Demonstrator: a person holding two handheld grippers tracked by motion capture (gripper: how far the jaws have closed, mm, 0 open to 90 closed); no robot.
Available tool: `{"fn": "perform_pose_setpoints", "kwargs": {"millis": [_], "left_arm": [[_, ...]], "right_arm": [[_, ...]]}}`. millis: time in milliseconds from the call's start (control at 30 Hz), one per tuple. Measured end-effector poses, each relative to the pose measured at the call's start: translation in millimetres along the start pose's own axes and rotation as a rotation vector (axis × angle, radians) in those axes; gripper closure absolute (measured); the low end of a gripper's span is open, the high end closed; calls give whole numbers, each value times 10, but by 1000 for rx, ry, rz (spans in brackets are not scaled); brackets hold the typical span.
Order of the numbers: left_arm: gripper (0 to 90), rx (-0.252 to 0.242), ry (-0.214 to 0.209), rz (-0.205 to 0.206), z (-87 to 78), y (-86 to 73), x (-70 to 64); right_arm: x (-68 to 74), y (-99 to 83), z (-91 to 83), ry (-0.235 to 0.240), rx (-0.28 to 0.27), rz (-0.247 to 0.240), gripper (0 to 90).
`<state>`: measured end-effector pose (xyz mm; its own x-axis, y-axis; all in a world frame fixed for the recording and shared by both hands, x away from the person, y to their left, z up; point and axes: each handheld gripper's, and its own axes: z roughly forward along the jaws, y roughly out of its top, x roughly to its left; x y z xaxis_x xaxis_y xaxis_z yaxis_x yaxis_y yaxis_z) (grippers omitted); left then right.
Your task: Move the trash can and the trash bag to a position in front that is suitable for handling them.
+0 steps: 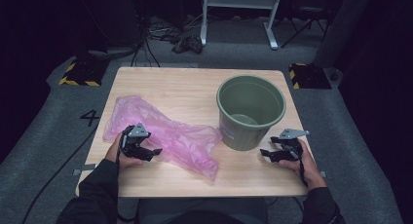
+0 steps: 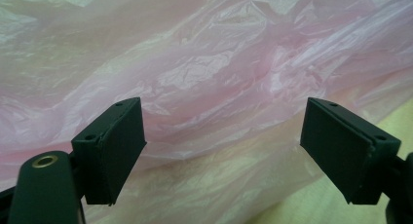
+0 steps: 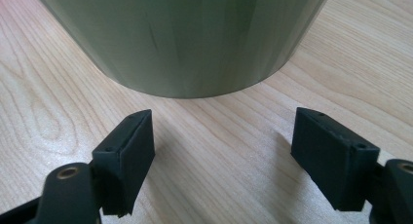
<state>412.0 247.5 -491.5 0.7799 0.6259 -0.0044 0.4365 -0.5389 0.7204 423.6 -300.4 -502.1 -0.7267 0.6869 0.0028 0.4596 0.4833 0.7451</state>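
1. A thin, translucent pink plastic bag (image 1: 165, 136) is lying crumpled on the left half of the pale wood-grain counter (image 1: 195, 85); its film is wrinkling into soft glossy folds, seen close in the left gripper view (image 2: 209, 73).
2. A round, olive-green plastic bin (image 1: 250, 112) with smooth tapering walls is standing upright on the right half of the counter, open at the top, with its pale bottom showing inside.
3. The left gripper (image 1: 148, 151) is resting at the near left side of the bag, held in the person's left hand (image 1: 122, 153); its two black jaws are standing wide apart, with the pink film lying between and beyond them (image 2: 219, 156). Whether the jaws are touching the film I cannot tell.
4. The right gripper (image 1: 272, 155) is sitting low over bare wood just near the bin's base, held in the person's right hand (image 1: 302, 160); its jaws are also spread wide, holding nothing, and pointing at the bin's lower wall (image 3: 195, 39).
5. The bag's right edge is lying just beside the bin's foot, narrowing the gap between the two.
6. Bare wood is stretching along the far edge of the counter and along the near edge between the two grippers.
7. Around the counter, grey carpet floor (image 1: 44, 136) is showing a painted "4" (image 1: 90, 118), yellow-and-black striped blocks (image 1: 78, 73), loose black cables (image 1: 160, 31) and a white frame's legs (image 1: 238, 14) beyond the far edge.
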Motion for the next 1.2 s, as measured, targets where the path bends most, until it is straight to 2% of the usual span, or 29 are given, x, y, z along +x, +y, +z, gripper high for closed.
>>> {"fn": "perform_pose_setpoints", "kwargs": {"millis": [33, 67, 133, 167, 333, 400, 467, 500, 533, 567, 633, 700, 800, 1000, 1100, 1167, 1200], "left_arm": [[160, 5, -4, -1, 31, -1, -1], [161, 34, -5, 3, 91, -5, 2], [152, 41, -6, -1, 120, -10, 6], [152, 30, -12, -9, 129, -15, 13], [177, 14, 13, -24, 139, -21, 18], [193, 5, 35, -31, 135, -26, 15], [372, -24, 39, -34, 111, -40, 18], [417, -24, 39, -34, 111, -40, 18], [417, -26, 42, -37, 107, -42, 23], [520, -34, 44, -36, 101, -45, 25], [606, -36, 44, -34, 100, -45, 24], [689, -39, 48, -27, 103, -41, 14], [742, -39, 52, -18, 111, -33, 3], [836, -38, 96, -40, 115, -26, -15], [873, -35, 106, -40, 114, -26, -19], [877, -36, 107, -45, 116, -24, -24], [879, -31, 119, -44, 107, -22, -22]], "right_arm": [[0, 0, 0, 0, 0, 0, 239], [-1, 0, 0, 1, -1, 1, 239], [-1, 0, 0, 1, 0, -1, 239], [-1, 0, 0, 1, 0, -1, 239], [1, 0, 1, 1, 0, -2, 238], [4, 1, 2, -1, 1, -4, 235], [3, 2, 3, 1, 1, -3, 235], [3, 2, 3, 1, 1, -3, 235], [3, 3, 4, 1, 1, -4, 233], [2, 5, 6, 3, 2, -4, 226], [1, 7, 8, 8, 2, -3, 219], [-2, 9, 2, 49, -15, 9, 214], [5, 38, -14, 50, -29, 6, 211], [43, 129, -78, 30, -70, -20, 204], [57, 210, -138, 50, -131, -35, 188], [59, 233, -153, 61, -145, -37, 181], [67, 287, -179, 79, -168, -51, 152]]}}
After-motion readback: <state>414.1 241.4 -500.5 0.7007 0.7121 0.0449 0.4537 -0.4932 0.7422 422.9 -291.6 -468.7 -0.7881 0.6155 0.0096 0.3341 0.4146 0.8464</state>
